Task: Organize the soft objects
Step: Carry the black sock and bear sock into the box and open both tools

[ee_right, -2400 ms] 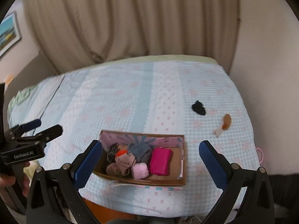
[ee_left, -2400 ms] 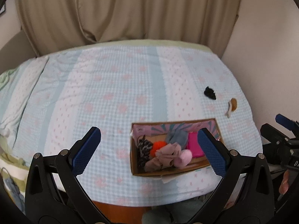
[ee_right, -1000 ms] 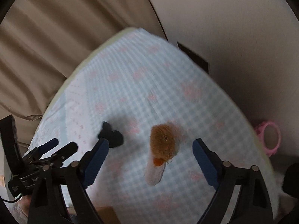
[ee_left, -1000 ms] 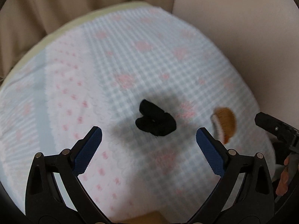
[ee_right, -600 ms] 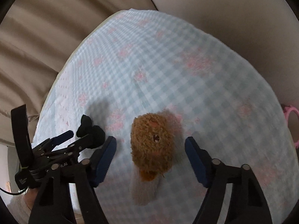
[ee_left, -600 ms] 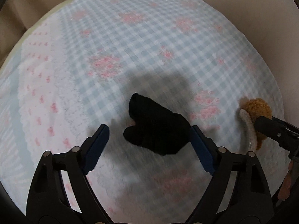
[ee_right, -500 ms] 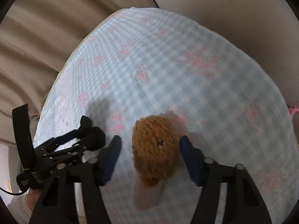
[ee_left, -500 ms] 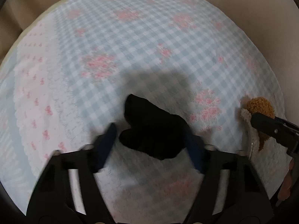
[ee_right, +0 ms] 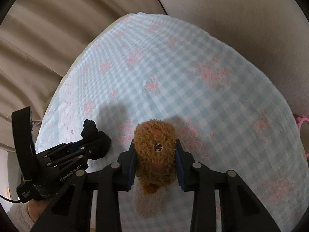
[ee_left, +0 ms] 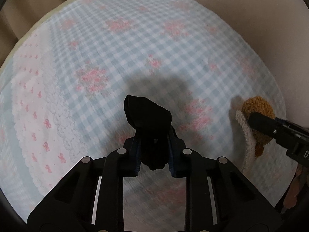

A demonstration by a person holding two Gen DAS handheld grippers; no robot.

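Black sock bundle (ee_left: pixel 148 116) pinched between pads of my left gripper (ee_left: pixel 154 154), on checked bedspread (ee_left: pixel 119 44), near its right edge. Brown plush sock (ee_right: pixel 156 150) clamped in my right gripper (ee_right: pixel 156 166), white cuff trailing toward me on bedspread. My two grippers side by side, left one's load just left of plush. Beige curtain (ee_right: pixel 48 38) far left, pink ring (ee_right: pixel 303 120) off bed's right edge

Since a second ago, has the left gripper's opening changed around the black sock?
Yes. The left gripper has shut on the black sock; its pads now press the sock's sides above the checked bedspread, where earlier they stood wide apart.
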